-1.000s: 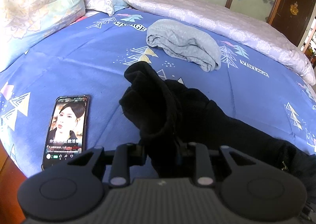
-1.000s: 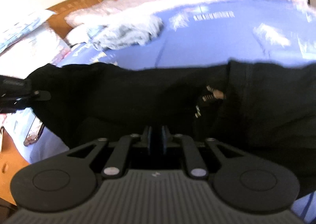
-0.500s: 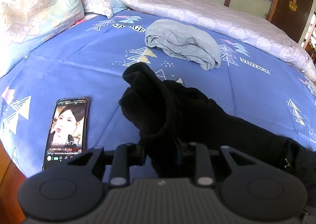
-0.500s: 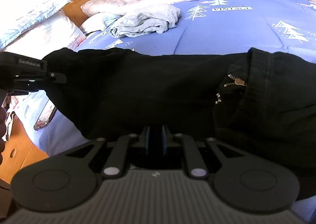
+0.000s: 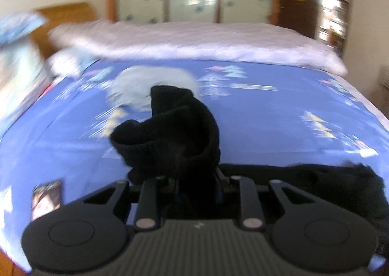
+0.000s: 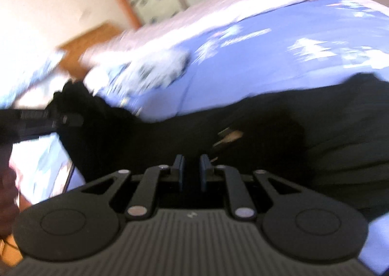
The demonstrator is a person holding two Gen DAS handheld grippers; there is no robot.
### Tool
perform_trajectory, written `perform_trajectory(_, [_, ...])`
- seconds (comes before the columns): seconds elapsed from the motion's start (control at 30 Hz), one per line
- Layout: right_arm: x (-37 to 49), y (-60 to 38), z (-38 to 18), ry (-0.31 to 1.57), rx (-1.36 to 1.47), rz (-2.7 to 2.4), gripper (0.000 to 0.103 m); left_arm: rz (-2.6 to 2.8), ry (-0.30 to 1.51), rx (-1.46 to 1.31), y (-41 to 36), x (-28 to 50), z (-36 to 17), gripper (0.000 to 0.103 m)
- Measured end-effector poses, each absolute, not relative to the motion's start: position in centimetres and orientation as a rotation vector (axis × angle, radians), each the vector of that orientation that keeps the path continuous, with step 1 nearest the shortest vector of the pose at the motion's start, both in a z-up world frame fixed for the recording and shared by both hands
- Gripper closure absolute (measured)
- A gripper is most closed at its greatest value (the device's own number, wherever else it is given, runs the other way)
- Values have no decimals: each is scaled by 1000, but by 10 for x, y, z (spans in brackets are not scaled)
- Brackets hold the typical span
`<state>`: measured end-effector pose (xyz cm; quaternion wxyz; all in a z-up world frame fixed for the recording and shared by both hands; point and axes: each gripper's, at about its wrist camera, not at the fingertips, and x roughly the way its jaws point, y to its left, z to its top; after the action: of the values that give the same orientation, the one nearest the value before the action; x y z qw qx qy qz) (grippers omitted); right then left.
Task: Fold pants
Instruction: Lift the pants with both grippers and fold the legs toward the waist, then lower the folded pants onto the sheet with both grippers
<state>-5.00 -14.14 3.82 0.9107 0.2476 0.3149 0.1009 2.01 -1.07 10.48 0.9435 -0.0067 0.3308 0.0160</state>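
The black pants (image 6: 243, 134) are stretched between my two grippers above the blue bedsheet (image 5: 255, 125). My left gripper (image 5: 197, 186) is shut on a bunched end of the pants (image 5: 170, 134), which stands up in a lump in front of it. My right gripper (image 6: 190, 171) is shut on the pants' near edge, by the zipper (image 6: 228, 137). In the right wrist view the left gripper (image 6: 48, 117) shows at the far left, holding the pants' other end. Both views are motion-blurred.
A folded grey garment (image 5: 145, 88) lies on the sheet beyond the pants. A phone (image 5: 46, 198) lies at the bed's left edge. A pale quilt (image 5: 194, 42) runs along the far side. Pillows (image 5: 17, 61) and a wooden headboard (image 5: 65, 15) are at the left.
Both grippers have swung quickly upward with the pants, and the views have blurred. The bunched end in my left gripper now stands higher against the bed.
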Motion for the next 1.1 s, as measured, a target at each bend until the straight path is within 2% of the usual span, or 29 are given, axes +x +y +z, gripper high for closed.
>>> perform_trajectory(0.17, [-72, -215, 37, 583, 657, 36, 85, -155, 652, 109, -105, 33, 105, 80])
perform_trajectory(0.23, [-80, -239, 31, 569, 718, -24, 85, -275, 637, 184, -150, 28, 100, 71])
perform_trajectory(0.3, [-86, -255, 22, 572, 783, -57, 82, -420, 652, 267, -187, 19, 89, 44])
perform_trajectory(0.37, [-88, -267, 12, 588, 850, -71, 72, -485, 678, 332, -206, 7, 76, 45])
perform_trajectory(0.4, [-88, -271, 7, 597, 886, -70, 71, -523, 691, 356, -209, 0, 71, 45])
perform_trajectory(0.57, [-90, -273, 1, 593, 970, -43, 71, -574, 698, 289, -163, -24, 78, 44])
perform_trajectory(0.67, [-95, -272, 6, 552, 981, -14, 61, -451, 723, 172, -114, -12, 83, 38])
perform_trajectory(0.8, [-93, -269, 15, 505, 984, 39, 43, -276, 817, 7, -50, 0, 70, 38])
perform_trajectory(0.87, [-85, -264, 19, 505, 949, 54, 37, -229, 862, -68, -28, 1, 60, 38])
perform_trajectory(1.1, [-31, -241, 7, 670, 812, 60, 33, -157, 971, -169, 12, -3, 30, 38])
